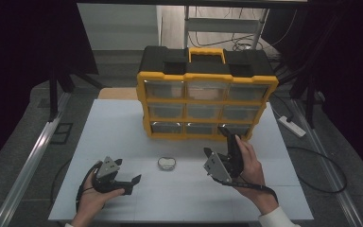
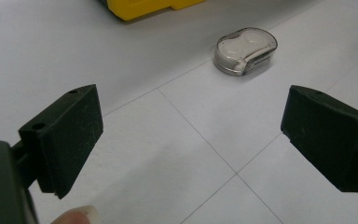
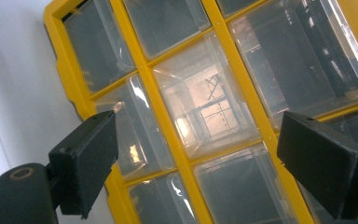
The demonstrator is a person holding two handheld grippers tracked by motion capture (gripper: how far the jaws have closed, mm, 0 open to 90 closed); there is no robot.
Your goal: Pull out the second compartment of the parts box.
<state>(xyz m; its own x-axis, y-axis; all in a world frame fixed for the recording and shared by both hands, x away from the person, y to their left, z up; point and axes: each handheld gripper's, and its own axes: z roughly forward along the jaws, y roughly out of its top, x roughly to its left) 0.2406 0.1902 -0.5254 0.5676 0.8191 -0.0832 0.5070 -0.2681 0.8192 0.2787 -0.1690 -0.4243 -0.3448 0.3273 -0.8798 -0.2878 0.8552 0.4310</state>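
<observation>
Broad pale grey surface (image 1: 123,123), matte, crossed by thin seams into large panels. At its far side, a yellow-framed drawer organiser (image 1: 207,92) with black top and yellow carry handle (image 1: 207,51); three rows of three clear plastic drawers, glossy and see-through, set between hard yellow bars. In the right gripper view, reflections on the drawer fronts, contents not readable. Off the surface to the right, a white power strip (image 1: 292,126) on the grey floor, with cables trailing around it.

Right tool (image 1: 217,142) held up just in front of the organiser's lower right drawers, black jaws spread wide, nothing between them. Left tool (image 1: 128,176) low over the near left part of the surface, jaws likewise spread wide and empty, flat rubbery pads scuffed; a fingertip (image 2: 77,217) at the bottom edge of the left gripper view.

Between the two tools, nearer the middle of the surface and well short of the organiser: a small earbud case (image 2: 245,50), rounded, smoky translucent lid over white inside, lying flat, apart from both tools with bare surface all around it.
</observation>
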